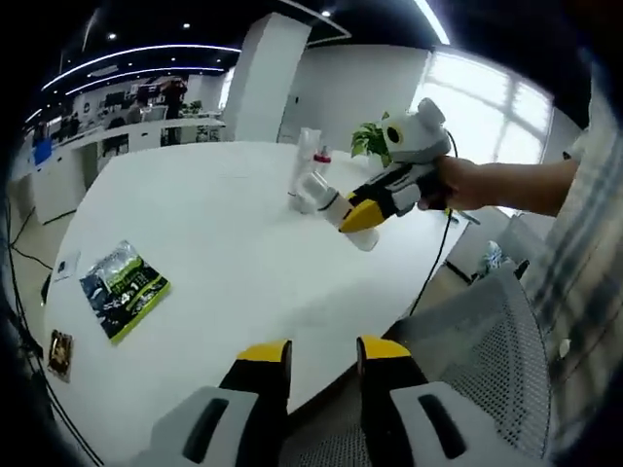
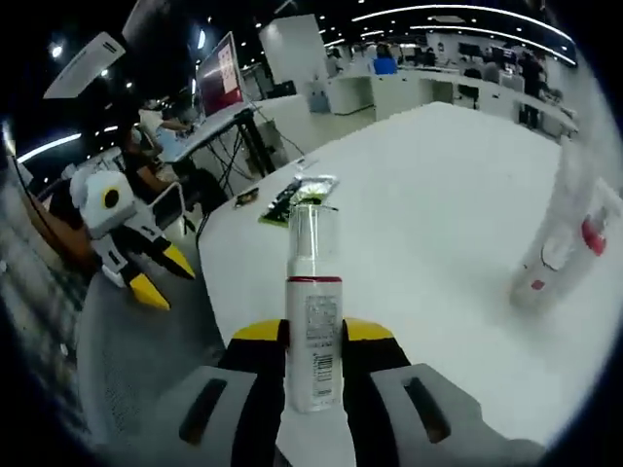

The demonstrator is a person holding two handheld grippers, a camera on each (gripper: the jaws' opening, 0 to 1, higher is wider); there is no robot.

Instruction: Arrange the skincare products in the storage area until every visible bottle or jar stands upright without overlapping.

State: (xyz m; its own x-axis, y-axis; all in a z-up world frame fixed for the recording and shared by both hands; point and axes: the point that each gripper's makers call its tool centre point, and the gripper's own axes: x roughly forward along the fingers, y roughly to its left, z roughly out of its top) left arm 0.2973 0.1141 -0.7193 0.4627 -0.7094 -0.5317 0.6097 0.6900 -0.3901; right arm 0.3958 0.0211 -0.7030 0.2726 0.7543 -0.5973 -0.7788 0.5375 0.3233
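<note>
— So, how far along are we?

— Partway, I'd judge. Nearest in the right gripper view, the right gripper [image 2: 313,365] has its jaws clamped on a white bottle [image 2: 313,321] with a clear cap and a red band, held off the white table [image 2: 438,195] and lined up with the jaws.

— Is that bottle placed yet?

— Not yet. It hangs above the table edge (so it still has to be set down standing).

— And the left gripper?

— The left gripper [image 1: 324,365] sits low in its own view, jaws apart with nothing between them, hovering over the near edge of the table beside a mesh chair [image 1: 477,370].

— What's already in the storage area?

— Further out on the table there are two bottles [image 1: 310,161] standing close together, upright as far as I can tell. In the right gripper view one of them, white with a red mark [image 2: 560,248], shows at the right, blurred and leaning with the fisheye. Whether they touch I can't tell.

— Anything else out there?

— A green booklet [image 1: 124,285] lies flat near the table's edge, well apart from the bottles.

— So what's left?

— Standing the held bottle beside the others without overlap, I think.
</note>
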